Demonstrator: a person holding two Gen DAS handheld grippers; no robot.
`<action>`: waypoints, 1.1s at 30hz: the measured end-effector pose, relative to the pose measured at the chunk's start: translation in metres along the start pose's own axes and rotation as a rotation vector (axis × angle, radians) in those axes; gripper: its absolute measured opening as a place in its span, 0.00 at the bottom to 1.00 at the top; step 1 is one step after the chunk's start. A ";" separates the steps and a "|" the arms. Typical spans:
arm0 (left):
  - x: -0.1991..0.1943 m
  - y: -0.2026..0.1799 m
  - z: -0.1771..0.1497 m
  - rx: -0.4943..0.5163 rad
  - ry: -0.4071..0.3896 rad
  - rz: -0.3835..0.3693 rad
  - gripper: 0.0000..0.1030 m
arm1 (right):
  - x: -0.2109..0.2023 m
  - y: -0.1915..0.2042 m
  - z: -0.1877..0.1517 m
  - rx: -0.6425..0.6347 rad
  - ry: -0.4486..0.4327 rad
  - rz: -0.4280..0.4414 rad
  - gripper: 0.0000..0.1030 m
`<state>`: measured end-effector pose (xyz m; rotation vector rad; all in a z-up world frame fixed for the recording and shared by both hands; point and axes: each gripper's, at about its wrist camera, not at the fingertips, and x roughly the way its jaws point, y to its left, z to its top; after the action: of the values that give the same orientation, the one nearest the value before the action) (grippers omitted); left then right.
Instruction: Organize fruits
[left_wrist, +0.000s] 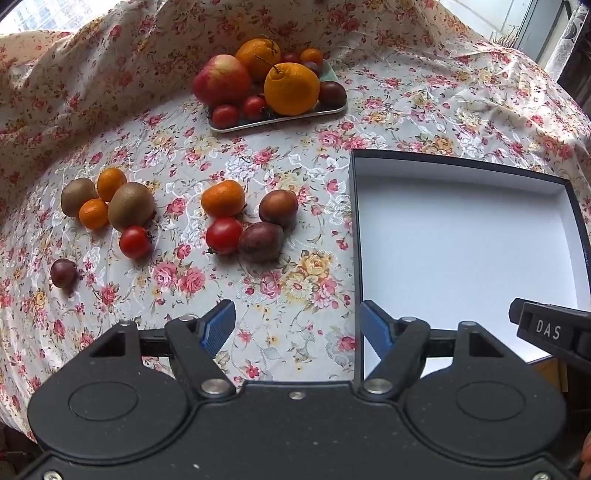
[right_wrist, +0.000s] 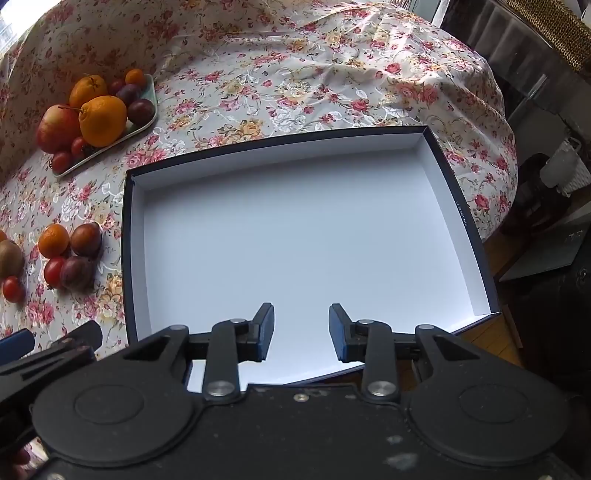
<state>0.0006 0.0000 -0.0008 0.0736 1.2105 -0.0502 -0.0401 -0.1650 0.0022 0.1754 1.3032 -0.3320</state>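
Over a floral tablecloth (left_wrist: 280, 155), the left gripper (left_wrist: 297, 325) hangs with fingers spread wide and nothing between them; loose tomatoes (left_wrist: 224, 235), mandarins (left_wrist: 223, 198), kiwis (left_wrist: 130, 205) and passion fruits (left_wrist: 260, 242) lie ahead and to their left. The right gripper (right_wrist: 301, 330), fingers apart and empty, hovers above a white-lined box (right_wrist: 295, 229). A laden fruit tray (left_wrist: 280, 120) sits far beyond.

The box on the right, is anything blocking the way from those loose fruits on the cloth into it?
Nothing visible does. Between the nearest fruits, a dark plum and another plum, and the box lies only bare floral tablecloth. The box's low rim must be cleared. Its inside shows nothing in it.
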 end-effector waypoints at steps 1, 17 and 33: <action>-0.002 -0.001 0.001 -0.001 0.002 0.000 0.73 | 0.000 0.000 0.000 0.000 0.000 -0.001 0.34; 0.004 0.002 0.000 -0.017 0.032 -0.009 0.73 | 0.001 0.001 0.001 -0.009 0.012 -0.001 0.34; 0.006 0.002 -0.002 -0.031 0.008 -0.025 0.73 | 0.003 0.002 0.001 -0.021 0.010 -0.011 0.34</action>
<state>0.0007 0.0023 -0.0075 0.0315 1.2199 -0.0535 -0.0380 -0.1639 -0.0001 0.1523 1.3178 -0.3270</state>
